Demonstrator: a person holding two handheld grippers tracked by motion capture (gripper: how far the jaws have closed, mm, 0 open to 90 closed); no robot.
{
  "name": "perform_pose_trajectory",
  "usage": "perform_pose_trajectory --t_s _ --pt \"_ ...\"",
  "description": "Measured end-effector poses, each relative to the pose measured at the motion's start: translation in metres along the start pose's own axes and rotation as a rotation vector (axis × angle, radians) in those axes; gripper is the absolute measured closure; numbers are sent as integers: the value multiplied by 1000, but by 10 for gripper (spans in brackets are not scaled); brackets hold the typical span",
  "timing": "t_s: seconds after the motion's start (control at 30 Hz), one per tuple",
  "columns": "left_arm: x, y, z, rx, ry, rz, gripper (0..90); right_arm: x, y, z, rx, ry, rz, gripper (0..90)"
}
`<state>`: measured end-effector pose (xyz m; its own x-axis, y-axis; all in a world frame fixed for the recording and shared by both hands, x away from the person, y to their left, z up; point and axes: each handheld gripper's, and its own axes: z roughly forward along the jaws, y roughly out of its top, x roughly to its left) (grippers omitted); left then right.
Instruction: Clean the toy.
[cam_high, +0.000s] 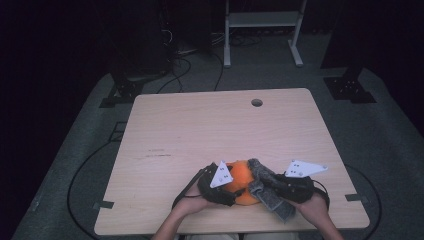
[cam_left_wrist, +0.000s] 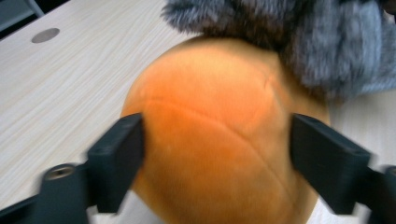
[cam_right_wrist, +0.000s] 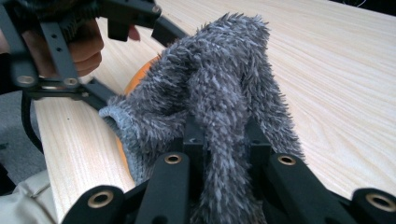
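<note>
We hold our left tool (cam_left_wrist: 217, 154) astride the orange plush ball (cam_left_wrist: 219, 140), its jaws flanking the ball's sides. Our right tool (cam_right_wrist: 224, 140) is clamped on the grey furry sock (cam_right_wrist: 219, 93), which drapes over the ball near the worktop's (cam_high: 200, 130) front edge.

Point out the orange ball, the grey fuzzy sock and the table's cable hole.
orange ball (cam_left_wrist: 215, 140), left gripper view, middle of its front surface
grey fuzzy sock (cam_right_wrist: 224, 88), right gripper view, middle of the bunched fabric above the jaws
cable hole (cam_high: 257, 102), high view, centre of the hole near the table's far edge
</note>
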<state>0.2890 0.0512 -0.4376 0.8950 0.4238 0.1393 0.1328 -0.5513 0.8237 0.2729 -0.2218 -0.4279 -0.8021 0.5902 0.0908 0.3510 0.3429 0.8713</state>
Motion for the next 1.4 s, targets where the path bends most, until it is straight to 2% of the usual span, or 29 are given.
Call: perform_pose_trajectory --t_s 0.03,0.13,0.17,0.23,0.27,0.33,0.4,0.43,0.53,0.6,0.63,0.7,0.77,0.8,0.87,0.93,1.0,1.03,1.07,1.1,1.17,1.2,1.23,1.3,1.37,1.4 --pt "2 -2 -1 15 4 -3 251 -4 -3 0 3 9 27 756" --pt "7 -8 -2 35 -13 -30 273 -17 -11 0 46 -14 71 756" --pt "9 -8 -3 54 -14 -25 280 -21 -12 -1 69 -33 93 756" --pt "10 -10 -5 64 -20 -35 281 -19 -11 -1 60 -40 83 757" --pt "11 -10 -5 69 -22 -33 281 -14 -6 -4 10 -5 70 756" --pt "11 -11 -7 70 -28 -26 281 -11 -4 -5 -4 11 60 756" --pt "11 -13 -7 64 -35 -32 281 -7 -4 -1 13 3 27 754" --pt "12 -12 -7 65 -36 -33 281 -9 -7 1 22 1 25 754" --pt "11 -12 -6 66 -34 -29 280 -19 -12 2 66 -19 82 754" --pt "12 -13 -7 71 -42 -29 280 -22 -14 0 88 -42 93 754" --pt "13 -13 -8 77 -41 -29 280 -23 -14 -1 90 -54 96 754" --pt "13 -13 -8 89 -42 -16 279 -22 -11 -4 40 -29 112 754" --pt "12 -13 -9 89 -42 -18 279 -15 -6 -4 -15 16 93 753" --pt "12 -14 -9 92 -44 -16 279 -11 -4 -3 -22 29 80 753" --pt "13 -14 -10 85 -56 -14 277 -6 -5 1 3 14 41 752" --pt "13 -15 -10 83 -57 -16 277 -10 -9 2 20 6 69 753" --pt "13 -15 -9 82 -57 -16 276 -17 -13 2 72 -42 90 754" --pt "13 -15 -9 83 -56 -16 276 -20 -14 2 79 -51 107 754" --pt "13 -15 -9 83 -56 -15 275 -21 -14 0 71 -47 117 753" --pt "13 -15 -10 83 -56 -15 273 -19 -11 -1 42 -34 106 753" --pt "13 -15 -10 83 -58 -11 270 -9 -4 -2 -8 11 61 748" --pt "13 -15 -9 80 -60 -11 270 -9 -4 -2 -8 11 61 748" --pt "12 -15 -9 77 -62 -7 267 -6 -4 0 1 7 40 746" --pt "11 -11 -10 70 -76 -6 219 -6 -7 3 22 -2 20 746" --pt "12 -4 -12 55 -83 0 113 -8 -8 2 30 -6 26 746" --pt "13 -2 -12 36 -76 -8 113 -8 -8 2 30 -6 26 746"
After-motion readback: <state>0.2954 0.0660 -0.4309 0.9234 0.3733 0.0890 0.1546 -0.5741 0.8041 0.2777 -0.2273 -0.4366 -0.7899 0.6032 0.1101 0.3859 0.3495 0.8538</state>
